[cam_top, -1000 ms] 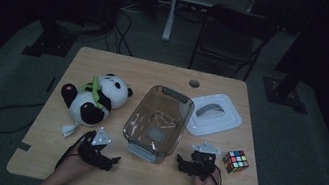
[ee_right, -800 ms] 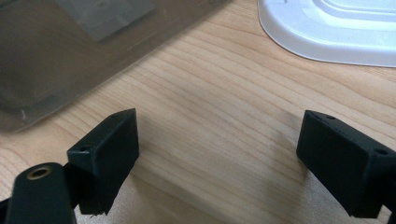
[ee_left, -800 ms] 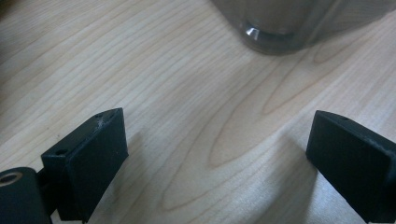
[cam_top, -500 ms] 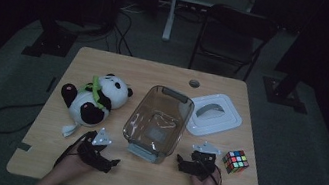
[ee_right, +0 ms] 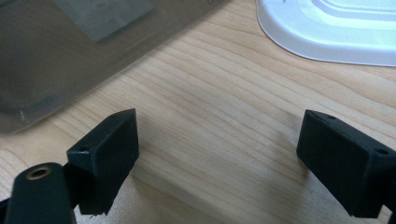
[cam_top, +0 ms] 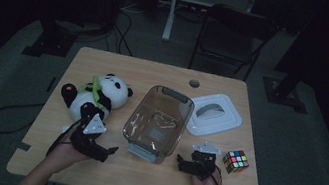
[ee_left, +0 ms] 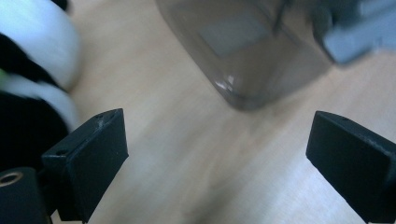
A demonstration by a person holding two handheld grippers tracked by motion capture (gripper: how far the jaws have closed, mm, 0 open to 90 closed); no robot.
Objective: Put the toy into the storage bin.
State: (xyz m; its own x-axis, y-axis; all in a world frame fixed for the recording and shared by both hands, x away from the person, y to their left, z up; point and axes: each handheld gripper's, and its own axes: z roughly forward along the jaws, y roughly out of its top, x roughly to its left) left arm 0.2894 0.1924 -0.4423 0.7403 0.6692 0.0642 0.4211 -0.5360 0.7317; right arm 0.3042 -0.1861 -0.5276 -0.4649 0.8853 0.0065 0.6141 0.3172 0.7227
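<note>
Both grippers stand wide open and empty: the left gripper [cam_top: 109, 150] near the panda [cam_top: 96, 94], the right gripper [cam_top: 180, 164] beside the clear container [cam_top: 157, 122] mid-counter [cam_top: 138, 177]. Reaching in carelessly could likely shove the container into the white lid [cam_top: 214, 113].

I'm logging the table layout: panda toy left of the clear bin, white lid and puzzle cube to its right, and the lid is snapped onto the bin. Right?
Not quite. In the high view the white lid lies on the table beside the clear bin, which is open-topped. The panda toy and puzzle cube sit as you say.
</note>
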